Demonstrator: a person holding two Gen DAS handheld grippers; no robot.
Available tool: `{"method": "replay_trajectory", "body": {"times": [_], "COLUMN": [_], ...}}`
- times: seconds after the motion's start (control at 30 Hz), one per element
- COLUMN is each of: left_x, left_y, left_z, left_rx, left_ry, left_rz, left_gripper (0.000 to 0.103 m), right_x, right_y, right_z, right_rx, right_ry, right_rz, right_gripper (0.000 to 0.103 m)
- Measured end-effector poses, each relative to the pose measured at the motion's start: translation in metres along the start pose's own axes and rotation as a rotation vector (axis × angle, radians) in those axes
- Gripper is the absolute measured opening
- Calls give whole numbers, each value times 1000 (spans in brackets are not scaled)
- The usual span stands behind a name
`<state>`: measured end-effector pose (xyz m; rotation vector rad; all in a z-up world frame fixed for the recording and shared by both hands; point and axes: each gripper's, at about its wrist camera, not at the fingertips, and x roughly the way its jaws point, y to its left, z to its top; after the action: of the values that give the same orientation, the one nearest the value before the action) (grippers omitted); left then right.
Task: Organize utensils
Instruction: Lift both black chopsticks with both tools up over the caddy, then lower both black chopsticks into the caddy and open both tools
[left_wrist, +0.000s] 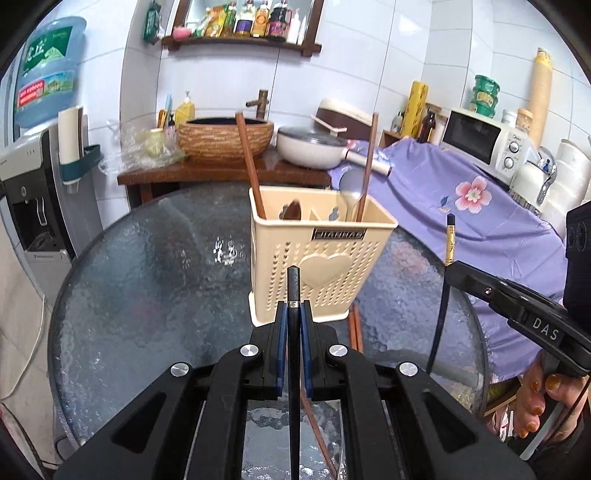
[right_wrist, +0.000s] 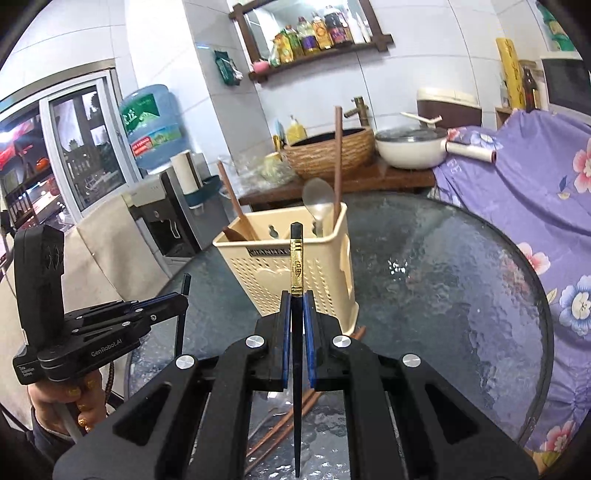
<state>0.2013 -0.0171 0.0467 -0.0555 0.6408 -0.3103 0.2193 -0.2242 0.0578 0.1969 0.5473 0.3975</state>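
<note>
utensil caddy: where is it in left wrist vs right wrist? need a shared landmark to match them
Left wrist: caddy at centre, just beyond the left claw, heart side facing the camera.
Right wrist: caddy centre, slightly left, seen corner-on behind the right claw.
Shared landmark: the woven basin on the wooden counter behind the caddy.

Two black chopsticks (right_wrist: 297, 332) are showing, two brown ones (left_wrist: 248, 155) are standing in one holder (left_wrist: 317, 258), possibly two more are lying behind it, plus one spoon (right_wrist: 317, 199).
</note>
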Motion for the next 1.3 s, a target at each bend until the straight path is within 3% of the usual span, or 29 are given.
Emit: {"method": "replay_trajectory", "body": {"times": [0.33,1.3], "left_x": [-26,-55], "left_y": [-2,-10], "left_z": [6,31], "left_rx": [9,39], "left_ry": [-66,-156], "left_rz": [-18,-57], "left_gripper": [7,7], "right_x": [-17,-31], "right_y": [12,32], "right_z": [5,27], "right_rx": [-43,-124], "right_ry": [-43,-83], "right_rz": [1,10], "right_gripper": [7,7]}}
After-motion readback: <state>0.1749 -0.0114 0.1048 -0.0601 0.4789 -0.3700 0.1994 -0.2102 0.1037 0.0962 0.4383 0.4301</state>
